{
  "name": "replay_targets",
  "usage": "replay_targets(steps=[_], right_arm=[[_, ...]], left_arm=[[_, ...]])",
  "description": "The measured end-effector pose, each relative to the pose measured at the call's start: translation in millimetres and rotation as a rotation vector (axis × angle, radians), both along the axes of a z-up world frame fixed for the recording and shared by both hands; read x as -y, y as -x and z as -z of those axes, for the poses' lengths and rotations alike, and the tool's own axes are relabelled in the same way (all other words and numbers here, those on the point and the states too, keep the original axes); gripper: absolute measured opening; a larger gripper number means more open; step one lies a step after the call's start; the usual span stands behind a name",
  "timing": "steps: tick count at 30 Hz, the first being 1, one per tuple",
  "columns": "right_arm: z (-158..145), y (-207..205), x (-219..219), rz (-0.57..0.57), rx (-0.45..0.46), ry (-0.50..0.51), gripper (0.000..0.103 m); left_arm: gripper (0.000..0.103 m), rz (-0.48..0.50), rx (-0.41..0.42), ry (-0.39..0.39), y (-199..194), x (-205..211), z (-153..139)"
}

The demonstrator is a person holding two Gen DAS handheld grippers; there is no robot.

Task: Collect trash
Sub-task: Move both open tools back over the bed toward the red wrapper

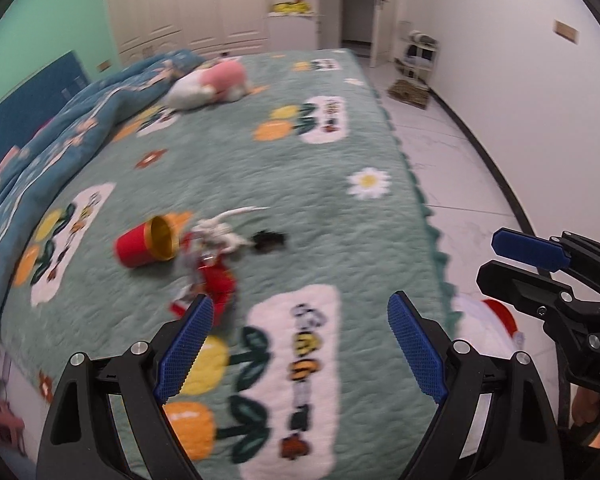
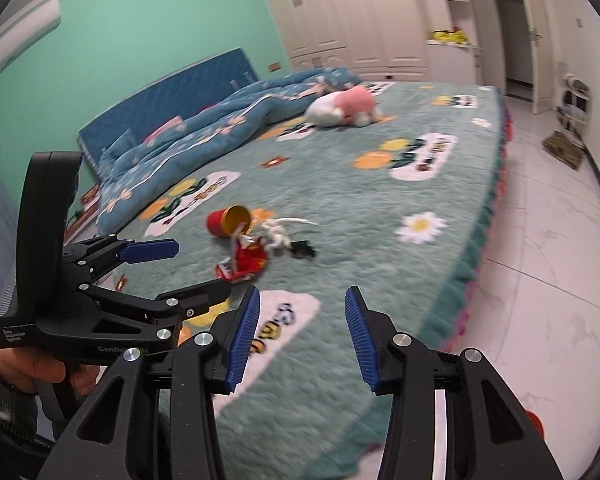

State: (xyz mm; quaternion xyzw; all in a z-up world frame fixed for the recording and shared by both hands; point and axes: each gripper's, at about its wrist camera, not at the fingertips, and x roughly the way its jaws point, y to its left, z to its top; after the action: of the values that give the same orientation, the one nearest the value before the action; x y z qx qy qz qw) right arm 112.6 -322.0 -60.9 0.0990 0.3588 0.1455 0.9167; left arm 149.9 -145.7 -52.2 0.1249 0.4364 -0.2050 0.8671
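Observation:
A small heap of trash lies on the green bedspread point(image 1: 340, 240): a tipped red cup with a gold inside point(image 1: 146, 240) point(image 2: 228, 220), a crumpled red wrapper point(image 1: 216, 280) point(image 2: 248, 260), white crumpled paper point(image 1: 224, 232) point(image 2: 278, 234) and a small black scrap point(image 1: 270, 240) point(image 2: 302, 250). My left gripper point(image 1: 300, 344) is open and empty, hovering over the bed just short of the red wrapper. It also shows in the right wrist view point(image 2: 188, 272). My right gripper point(image 2: 300, 336) is open and empty over the bed's near edge, to the right of the left one.
A blue quilt point(image 1: 60, 128) is bunched along the headboard side. A pink and white plush toy point(image 1: 212, 84) lies at the far end of the bed. White tile floor point(image 2: 548, 280) runs along the bed's right side. A red-and-white object point(image 1: 496, 316) sits below the bed edge.

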Motion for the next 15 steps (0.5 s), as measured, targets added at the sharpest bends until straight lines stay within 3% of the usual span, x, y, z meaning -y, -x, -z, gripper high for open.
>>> replay_targets(steps=[5, 8, 15], right_arm=[[7, -36, -28, -0.056, -0.032, 0.003, 0.045], [11, -57, -44, -0.092, -0.047, 0.011, 0.045], [25, -98, -63, -0.139, -0.082, 0.018, 0.045]], left_arm=[[0.088, -0.081, -0.018, 0.005, -26, -36, 4], [0.096, -0.122, -0.031, 0.012, -41, -52, 10], [0.096, -0.172, -0.061, 0.011, -73, -72, 25]])
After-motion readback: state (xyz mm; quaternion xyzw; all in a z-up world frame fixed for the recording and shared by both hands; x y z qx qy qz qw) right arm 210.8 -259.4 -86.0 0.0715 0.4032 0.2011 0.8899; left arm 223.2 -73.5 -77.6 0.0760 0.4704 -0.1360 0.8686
